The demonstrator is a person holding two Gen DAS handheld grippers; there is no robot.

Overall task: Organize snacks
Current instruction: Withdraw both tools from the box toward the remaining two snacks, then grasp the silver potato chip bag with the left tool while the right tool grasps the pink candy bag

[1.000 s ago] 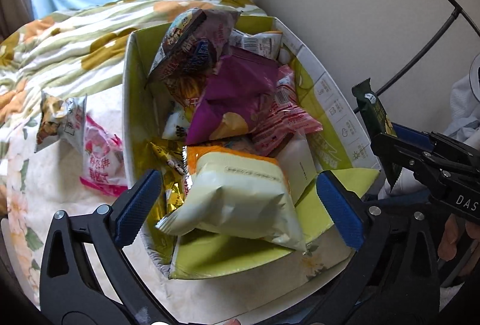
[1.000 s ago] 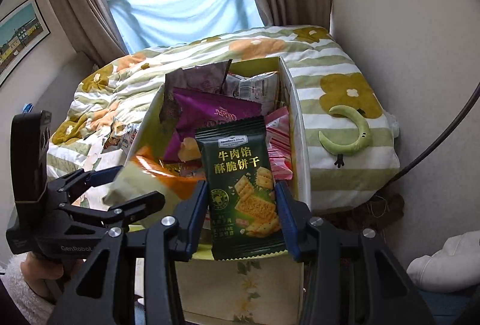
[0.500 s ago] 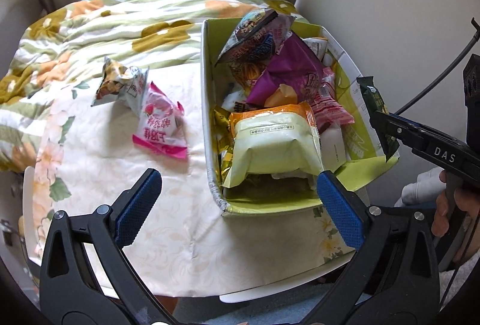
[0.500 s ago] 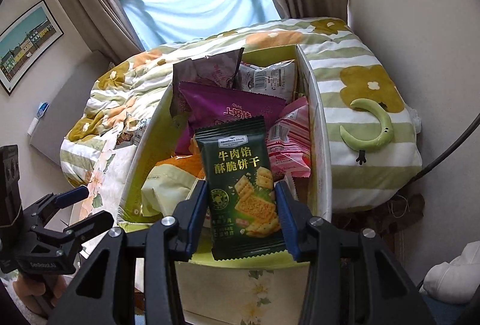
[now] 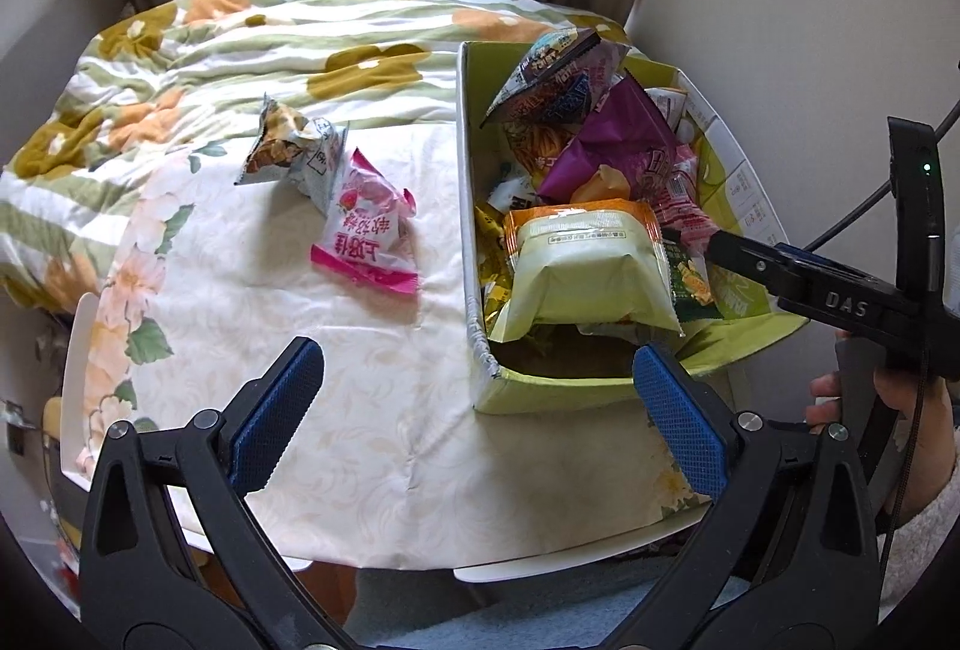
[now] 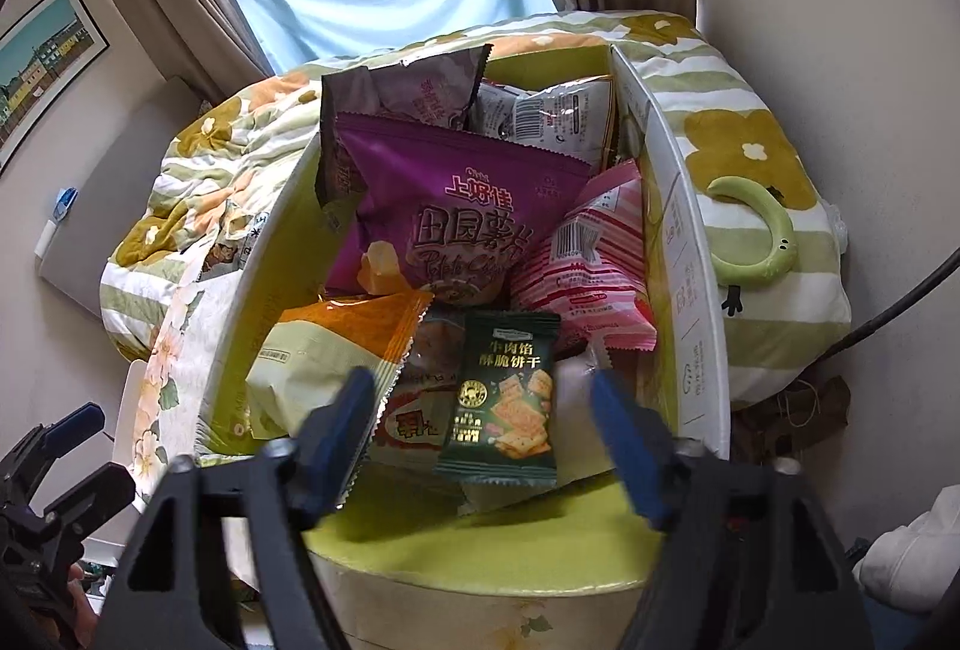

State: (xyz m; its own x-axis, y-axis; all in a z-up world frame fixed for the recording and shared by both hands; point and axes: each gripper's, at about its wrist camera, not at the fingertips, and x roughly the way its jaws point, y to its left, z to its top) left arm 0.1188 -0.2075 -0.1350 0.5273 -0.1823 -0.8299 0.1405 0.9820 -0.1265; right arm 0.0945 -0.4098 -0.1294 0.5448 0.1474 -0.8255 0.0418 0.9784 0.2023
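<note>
Green cracker packet (image 6: 501, 401) lies inside the snack box (image 6: 684, 254), near its front, released between the parted fingers of the right claw (image 6: 486, 431) poised just above the box's front. Left of the box, the left claw (image 5: 474, 416) hangs wide apart over the worktop (image 5: 336, 380), where a pink packet (image 5: 366, 236) lies.

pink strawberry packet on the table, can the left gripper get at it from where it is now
Probably yes: the pink packet lies flat on the tablecloth, outside the box, and the open left gripper has bare cloth ahead.
</note>
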